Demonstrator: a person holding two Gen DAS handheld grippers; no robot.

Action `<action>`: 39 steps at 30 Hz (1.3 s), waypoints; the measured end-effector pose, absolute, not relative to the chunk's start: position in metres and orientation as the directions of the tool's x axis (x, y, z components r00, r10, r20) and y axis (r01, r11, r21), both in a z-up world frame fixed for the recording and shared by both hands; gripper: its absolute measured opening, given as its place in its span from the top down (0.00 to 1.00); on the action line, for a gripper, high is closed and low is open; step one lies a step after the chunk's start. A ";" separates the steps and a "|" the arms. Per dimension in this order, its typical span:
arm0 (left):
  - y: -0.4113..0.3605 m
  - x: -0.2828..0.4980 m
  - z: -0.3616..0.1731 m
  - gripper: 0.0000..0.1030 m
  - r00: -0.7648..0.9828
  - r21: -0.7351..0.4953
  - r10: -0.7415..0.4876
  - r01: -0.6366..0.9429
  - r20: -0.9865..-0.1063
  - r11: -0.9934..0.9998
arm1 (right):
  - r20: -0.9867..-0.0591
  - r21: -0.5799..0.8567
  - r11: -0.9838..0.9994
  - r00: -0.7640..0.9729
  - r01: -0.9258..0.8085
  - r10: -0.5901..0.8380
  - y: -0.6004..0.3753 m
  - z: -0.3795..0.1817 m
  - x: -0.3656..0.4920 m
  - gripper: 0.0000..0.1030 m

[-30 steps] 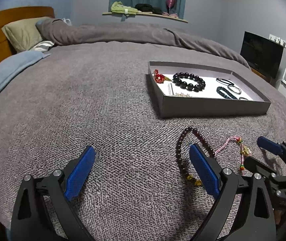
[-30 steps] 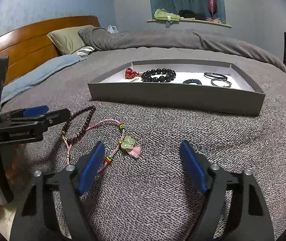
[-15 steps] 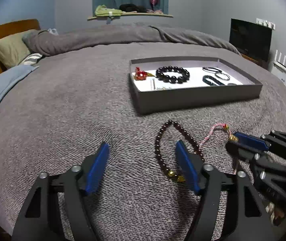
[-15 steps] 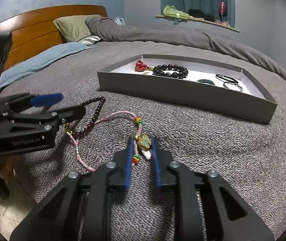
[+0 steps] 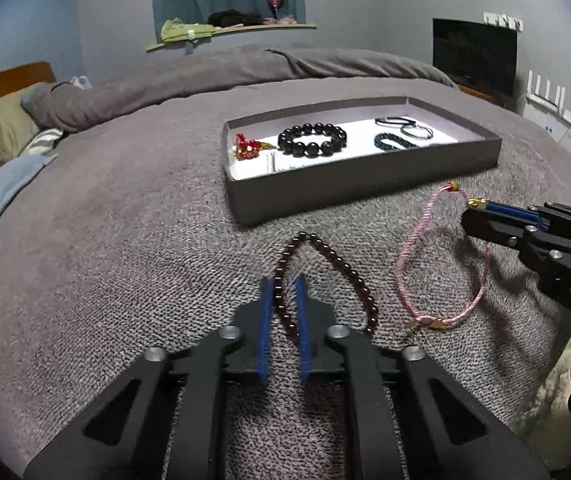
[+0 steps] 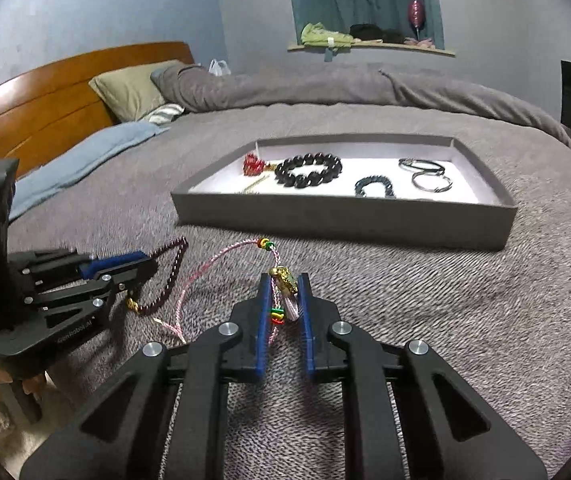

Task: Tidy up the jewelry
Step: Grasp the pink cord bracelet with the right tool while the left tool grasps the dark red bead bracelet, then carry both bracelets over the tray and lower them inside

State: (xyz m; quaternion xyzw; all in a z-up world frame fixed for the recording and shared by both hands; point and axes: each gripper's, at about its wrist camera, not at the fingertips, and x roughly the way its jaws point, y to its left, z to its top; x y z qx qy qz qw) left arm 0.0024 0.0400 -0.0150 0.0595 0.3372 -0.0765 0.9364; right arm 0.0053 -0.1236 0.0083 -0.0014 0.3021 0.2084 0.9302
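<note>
Right wrist alone shows the right gripper (image 6: 284,282) pinching the pink cord's charm (image 6: 284,279).

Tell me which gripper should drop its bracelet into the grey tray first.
Probably right. The right gripper has already lifted the pink braided cord bracelet and sits nearer the grey cardboard tray; the left gripper pinches the dark red beaded bracelet lying on the blanket.

Tray (image 5: 349,184) near wall hides pt of small chain (image 5: 273,162), too tiny to ID
</note>
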 end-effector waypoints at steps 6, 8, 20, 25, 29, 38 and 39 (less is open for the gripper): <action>0.043 -0.002 -0.005 0.94 0.795 0.046 -0.113 0.175 -0.596 0.984 | -0.520 0.133 0.909 0.753 -0.395 0.403 -0.130 0.016 0.003 0.87; 0.044 -0.005 0.000 0.94 0.816 0.046 -0.114 0.169 -0.567 0.985 | -0.507 0.119 0.911 0.764 -0.396 0.399 -0.129 0.017 0.000 0.87; 0.041 -0.009 0.020 0.94 0.857 0.012 -0.153 0.182 -0.493 0.983 | -0.470 0.057 0.929 0.811 -0.365 0.348 -0.133 0.028 -0.017 0.87; 0.036 -0.011 0.040 0.94 0.880 0.009 -0.164 0.188 -0.446 0.982 | -0.441 0.084 0.933 0.826 -0.350 0.350 -0.146 0.042 -0.013 0.87; 0.038 -0.008 0.057 0.94 0.894 -0.003 -0.178 0.194 -0.411 0.981 | -0.414 0.101 0.940 0.846 -0.325 0.337 -0.159 0.055 -0.003 0.87; 0.023 0.021 0.089 0.94 0.907 -0.006 -0.219 0.233 -0.359 0.973 | -0.345 0.130 0.957 0.893 -0.259 0.289 -0.192 0.088 0.040 0.87; 0.020 0.026 0.093 0.94 0.906 -0.011 -0.230 0.242 -0.356 0.970 | -0.336 0.136 0.957 0.897 -0.255 0.287 -0.195 0.093 0.049 0.87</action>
